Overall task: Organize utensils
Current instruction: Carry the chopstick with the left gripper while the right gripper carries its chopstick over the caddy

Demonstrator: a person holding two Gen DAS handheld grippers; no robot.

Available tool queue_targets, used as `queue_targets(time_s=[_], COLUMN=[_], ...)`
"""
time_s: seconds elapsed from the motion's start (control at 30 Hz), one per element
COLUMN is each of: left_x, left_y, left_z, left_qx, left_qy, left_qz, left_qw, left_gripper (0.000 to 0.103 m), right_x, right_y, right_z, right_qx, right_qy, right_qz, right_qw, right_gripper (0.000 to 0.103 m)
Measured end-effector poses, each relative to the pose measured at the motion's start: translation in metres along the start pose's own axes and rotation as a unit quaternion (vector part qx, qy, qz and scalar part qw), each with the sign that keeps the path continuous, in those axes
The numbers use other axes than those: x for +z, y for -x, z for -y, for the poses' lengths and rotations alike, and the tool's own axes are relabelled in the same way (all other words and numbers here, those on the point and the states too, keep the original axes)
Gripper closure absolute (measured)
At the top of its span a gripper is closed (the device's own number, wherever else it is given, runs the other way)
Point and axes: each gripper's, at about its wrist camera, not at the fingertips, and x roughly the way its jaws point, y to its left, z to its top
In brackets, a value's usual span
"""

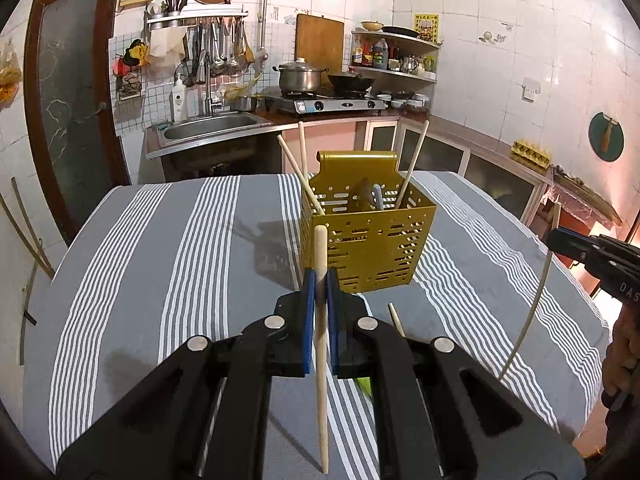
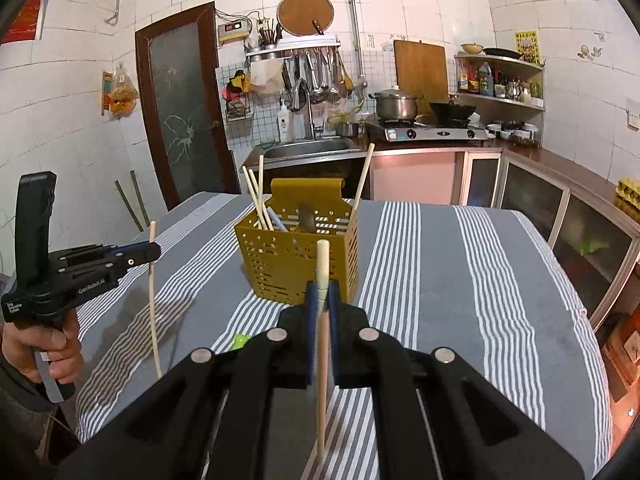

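Left chopstick [image 1: 321, 256] upright, thick end up, clamped in left gripper [image 1: 320, 280]; right chopstick [image 2: 322, 268] likewise in right gripper [image 2: 322, 292]. Both above striped tablecloth [image 1: 160, 248], before gold caddy [image 1: 372, 236]. "GenRobot.AI" on left gripper body.

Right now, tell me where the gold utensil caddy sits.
In both wrist views the gold utensil caddy stands upright mid-table on the striped tablecloth, just beyond the chopsticks clamped in both grippers.

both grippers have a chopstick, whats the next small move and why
Probably carry the left gripper forward and over the yellow holder, then lower its chopstick in. Both grippers are shut on upright chopsticks, the holder is just ahead with an open top and already holds others.
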Motion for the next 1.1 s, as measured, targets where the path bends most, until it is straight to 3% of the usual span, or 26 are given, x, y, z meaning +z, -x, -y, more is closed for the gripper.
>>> queue_targets(time_s=[0.6, 1.1], left_x=[0.030, 0.123], left_y=[0.017, 0.006], left_z=[0.002, 0.004], left_qx=[0.000, -0.017], left_qy=[0.000, 0.008], left_qz=[0.045, 0.117], left_qw=[0.9990, 0.9930], left_gripper=[0.098, 0.098], right_x=[0.028, 0.116], right_y=[0.015, 0.006], right_z=[-0.004, -0.007], right_qx=[0.000, 0.011], right_qy=[0.011, 0.024], right_qz=[0.034, 0.105], right_qw=[0.999, 0.994], right_gripper=[0.097, 0.097])
